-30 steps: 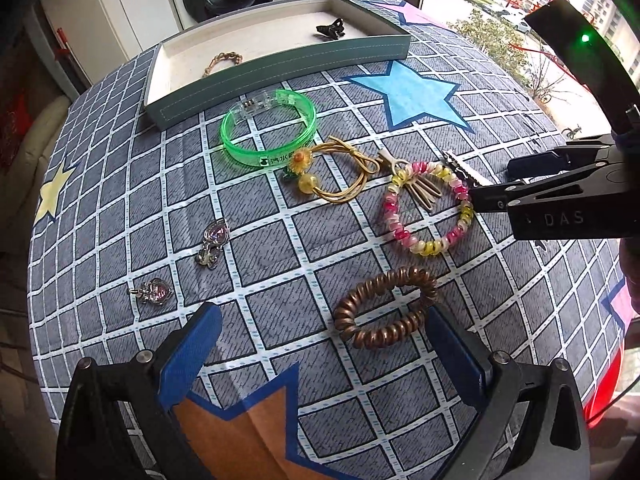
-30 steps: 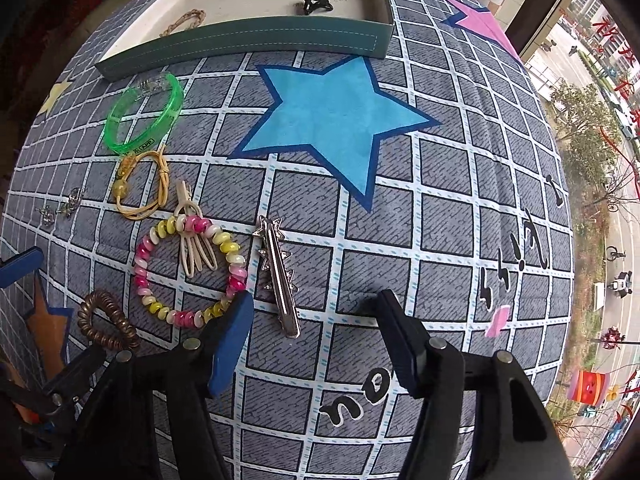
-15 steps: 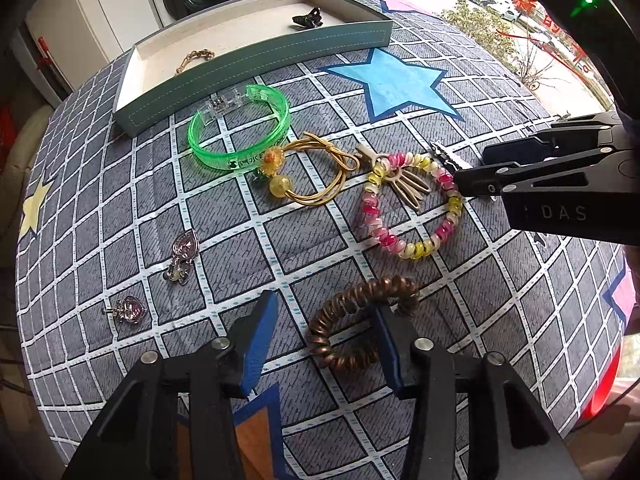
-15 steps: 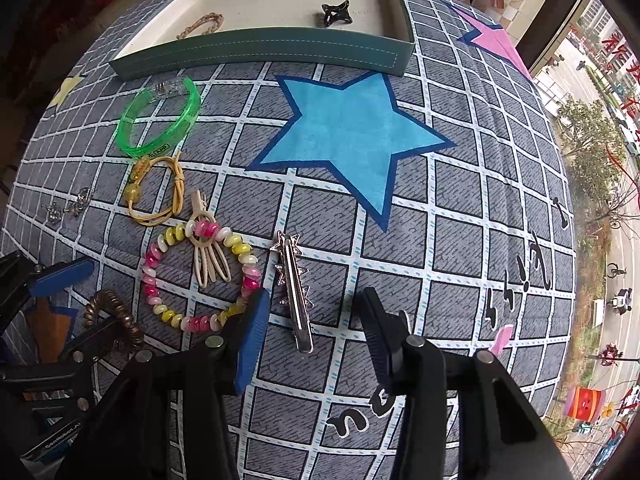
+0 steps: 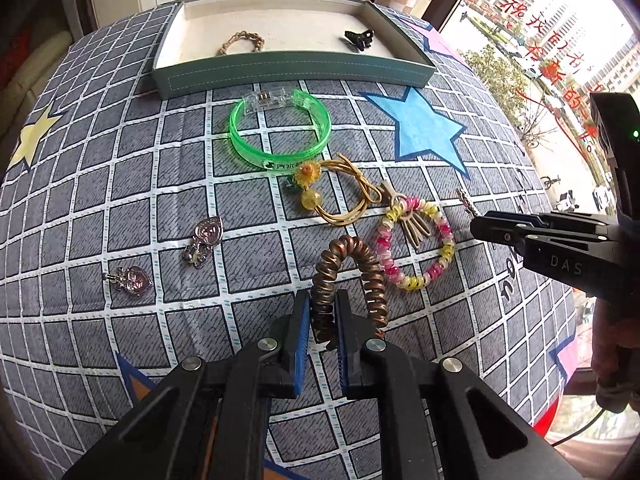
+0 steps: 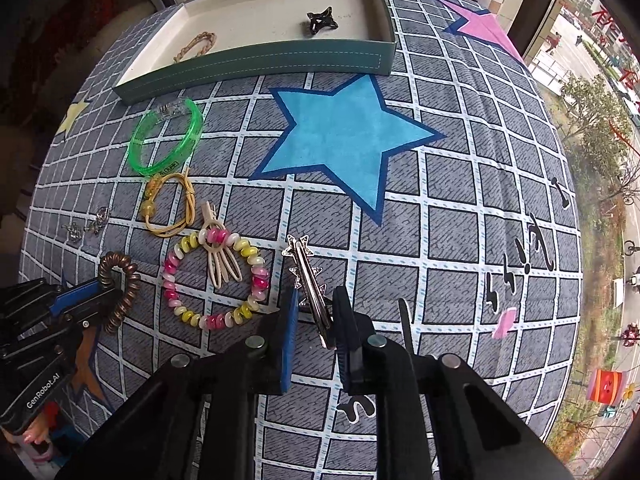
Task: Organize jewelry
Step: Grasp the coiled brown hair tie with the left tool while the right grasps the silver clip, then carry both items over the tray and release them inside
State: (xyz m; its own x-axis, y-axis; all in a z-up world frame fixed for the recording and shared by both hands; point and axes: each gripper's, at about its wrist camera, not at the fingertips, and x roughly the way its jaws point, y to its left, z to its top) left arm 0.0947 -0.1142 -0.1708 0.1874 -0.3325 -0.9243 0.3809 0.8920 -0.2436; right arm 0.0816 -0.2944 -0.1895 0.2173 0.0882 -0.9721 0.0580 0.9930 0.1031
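Left to right on the grid-pattern tablecloth (image 5: 120, 184): two heart pendants (image 5: 168, 256) at far left, sharp in the left wrist view, tiny grey blobs in the right wrist view. Green bangle (image 5: 280, 132) just in front of the tray (image 5: 292, 74). The tray holds a braided bracelet (image 5: 241, 43) at its left and a black claw clip (image 5: 357, 38) at its right. Gold cord bracelet (image 5: 340, 196) with a yellow bead sits just below the bangle, touching or nearly so.

Left gripper (image 5: 323, 312): jaws closing, blue pads pressed on one side of the copper spiral hair tie (image 5: 348, 276); the loop is squeezed into a narrow arch, its other side free outside the right pad. Cannot tell if it is off the cloth. The right wrist view shows this grip side-on at its left edge, partly cut off.

Pink-yellow bead bracelet (image 5: 416, 248) with a beige tassel inside lies just right of the hair tie.

Right gripper (image 6: 314, 312): jaws closing on the silver star hair clip (image 6: 308, 280), lower end between the pads, star tip pointing away, tilted. Whether both pads touch it is hard to tell; the right one looks in contact. In the left wrist view only the clip's tip shows; the gripper covers the rest.

Blue star (image 6: 344, 136) print shows whole only in the right view.
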